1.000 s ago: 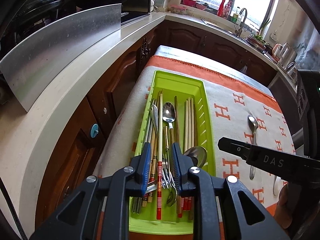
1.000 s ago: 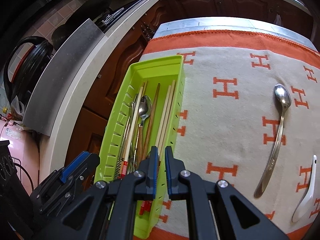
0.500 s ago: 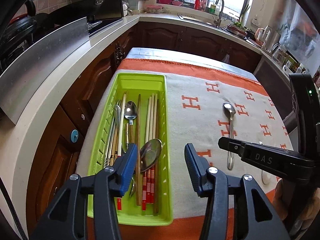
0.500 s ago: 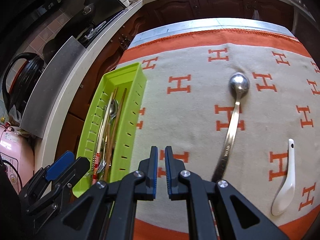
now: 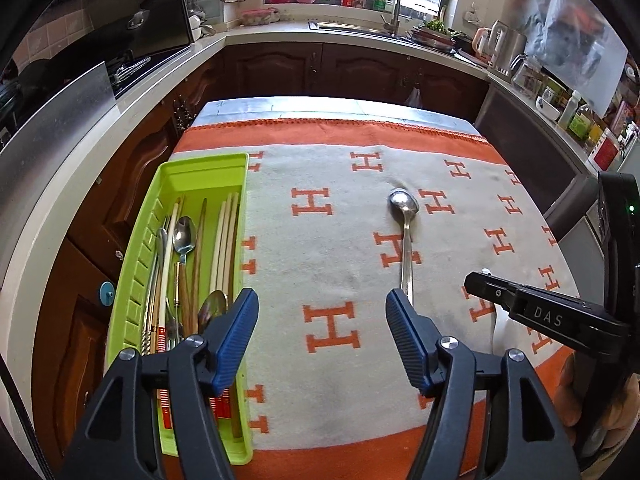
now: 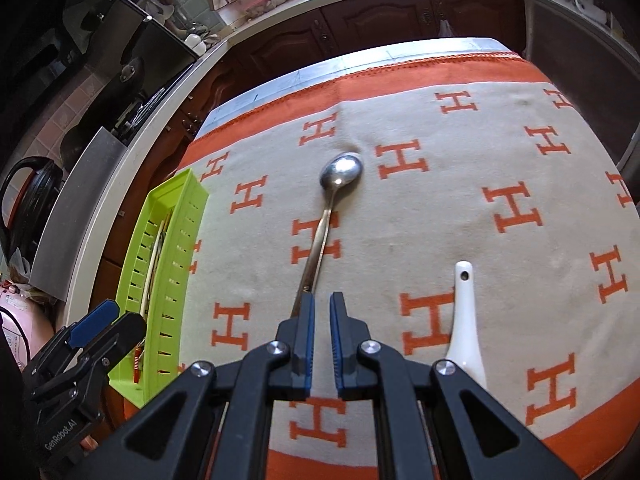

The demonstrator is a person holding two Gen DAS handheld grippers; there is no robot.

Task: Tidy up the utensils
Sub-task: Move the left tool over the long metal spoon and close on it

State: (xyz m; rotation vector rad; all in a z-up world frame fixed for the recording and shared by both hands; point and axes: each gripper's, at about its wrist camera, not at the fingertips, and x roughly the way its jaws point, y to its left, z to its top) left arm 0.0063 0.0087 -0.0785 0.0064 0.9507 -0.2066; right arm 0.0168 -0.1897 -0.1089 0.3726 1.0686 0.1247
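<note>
long steel spoon (image 6: pixel 325 224) flat on orange-and-beige h-patterned blanket (image 6: pixel 460 216), handle end just ahead of right gripper (image 6: pixel 322 320), nearly shut and empty; left gripper (image 5: pixel 322 332) opening wide, empty, beside slotted lime-green plastic tray (image 5: pixel 200 168); white ceramic spoon (image 6: pixel 466 320) alongside.

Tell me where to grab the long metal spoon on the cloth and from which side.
Probably best to take the metal spoon by its slim handle, around the middle, coming down from above with the pads on either side of the shaft. It lies flat on the cloth, bowl pointing away, so the near handle end is closest to the shut right tool.
</note>
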